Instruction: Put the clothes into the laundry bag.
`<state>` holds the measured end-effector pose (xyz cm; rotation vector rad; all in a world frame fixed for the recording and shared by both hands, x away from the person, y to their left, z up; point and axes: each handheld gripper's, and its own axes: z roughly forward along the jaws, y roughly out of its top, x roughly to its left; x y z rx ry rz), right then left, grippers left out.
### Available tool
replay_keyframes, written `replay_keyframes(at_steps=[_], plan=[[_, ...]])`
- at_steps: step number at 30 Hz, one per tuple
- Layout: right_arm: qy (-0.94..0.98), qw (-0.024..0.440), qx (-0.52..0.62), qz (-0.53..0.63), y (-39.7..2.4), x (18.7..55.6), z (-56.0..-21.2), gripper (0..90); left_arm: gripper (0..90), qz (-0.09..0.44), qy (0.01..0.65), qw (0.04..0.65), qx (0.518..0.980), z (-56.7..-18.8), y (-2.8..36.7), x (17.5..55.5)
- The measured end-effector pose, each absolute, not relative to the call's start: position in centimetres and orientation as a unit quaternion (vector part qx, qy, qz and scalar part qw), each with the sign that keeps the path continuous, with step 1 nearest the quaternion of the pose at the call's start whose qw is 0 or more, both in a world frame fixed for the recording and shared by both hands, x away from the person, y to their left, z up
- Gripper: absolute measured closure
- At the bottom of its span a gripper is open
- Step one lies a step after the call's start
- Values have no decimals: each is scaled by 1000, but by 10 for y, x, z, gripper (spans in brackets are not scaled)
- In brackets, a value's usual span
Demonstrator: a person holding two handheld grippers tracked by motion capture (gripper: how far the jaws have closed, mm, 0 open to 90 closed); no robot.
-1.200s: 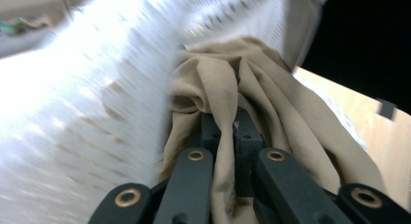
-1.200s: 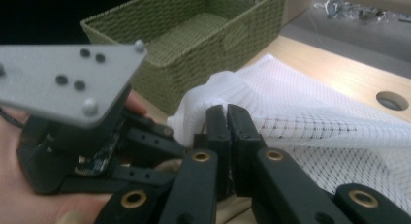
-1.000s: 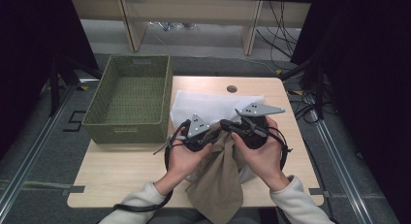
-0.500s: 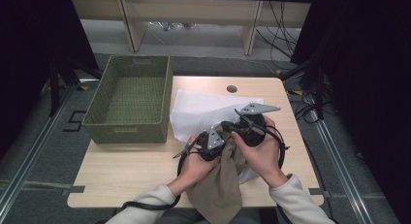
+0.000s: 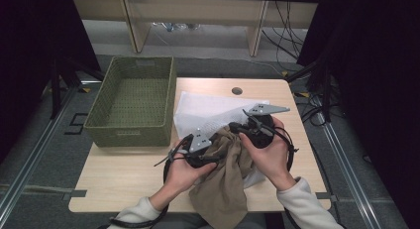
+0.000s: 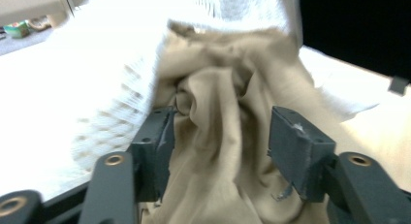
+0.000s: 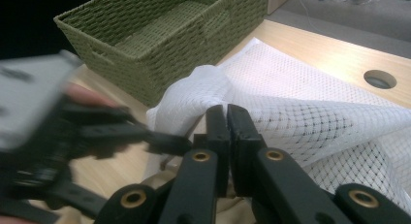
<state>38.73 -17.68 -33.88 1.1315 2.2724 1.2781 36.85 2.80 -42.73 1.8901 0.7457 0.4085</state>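
A tan cloth is bunched at the table's near edge and hangs over it. Its top sits at the mouth of a white mesh bag lying flat behind it. My left gripper points right into the bunch. In the left gripper view the jaws have just been opening and stand apart, with folds of the tan cloth loose between them. My right gripper is shut, and in the right gripper view its tips pinch the raised edge of the mesh bag.
A green woven basket stands empty at the table's left, close to the mesh bag. The wooden table has a round cable hole at the back. Both hands are close together near the front edge.
The left gripper sank a little toward the near edge and its jaws came apart from the tan cloth. The right gripper stayed put, shut on the mesh edge.
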Motion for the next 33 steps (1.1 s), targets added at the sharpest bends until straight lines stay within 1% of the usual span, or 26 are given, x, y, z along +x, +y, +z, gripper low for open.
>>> replay_keyframes(at_steps=[4, 5, 6, 8, 10, 12, 13, 14, 15, 17, 19, 21, 23, 25, 27, 29, 31, 32, 33], plan=[[793, 157, 391, 440, -177, 387, -339, 895, 379, 168, 288, 510, 793, -416, 29, 353], [793, 151, 392, 442, -176, 387, -339, 895, 368, 160, 284, 508, 797, -416, 26, 349], [793, 157, 389, 441, -176, 387, -339, 895, 354, 152, 280, 504, 803, -418, 23, 346], [792, 158, 390, 443, -176, 387, -339, 895, 318, 142, 258, 490, 821, -424, 16, 343], [793, 156, 390, 441, -176, 387, -338, 896, 296, 131, 254, 478, 831, -433, 7, 339], [793, 156, 390, 441, -176, 387, -339, 896, 269, 136, 245, 456, 845, -443, 1, 339], [792, 146, 397, 441, -175, 386, -339, 896, 265, 139, 241, 446, 851, -448, -3, 340], [793, 148, 392, 442, -176, 386, -339, 896, 266, 141, 240, 437, 856, -454, -6, 342], [793, 147, 392, 443, -175, 387, -339, 895, 286, 147, 237, 423, 862, -460, -8, 343], [796, 152, 383, 442, -176, 388, -340, 896, 367, 147, 232, 406, 872, -469, -12, 346], [796, 149, 386, 442, -176, 388, -340, 896, 472, 160, 228, 391, 877, -476, -15, 348], [796, 144, 390, 441, -175, 387, -340, 895, 554, 161, 227, 388, 879, -480, -16, 351], [798, 151, 384, 439, -175, 387, -340, 896, 638, 170, 231, 383, 878, -482, -17, 354], [795, 140, 392, 442, -173, 386, -340, 895, 713, 181, 234, 381, 876, -482, -16, 358], [798, 146, 386, 438, -173, 386, -340, 895, 770, 176, 237, 383, 875, -481, -15, 361], [798, 150, 387, 436, -173, 384, -339, 896, 812, 168, 255, 401, 863, -482, -16, 362], [797, 147, 384, 442, -171, 384, -340, 896, 839, 146, 271, 419, 854, -481, -17, 364], [799, 139, 380, 445, -171, 384, -339, 896, 847, 163, 271, 413, 854, -478, -14, 366], [799, 145, 379, 444, -171, 383, -339, 896, 852, 156, 291, 436, 837, -478, -16, 365]])
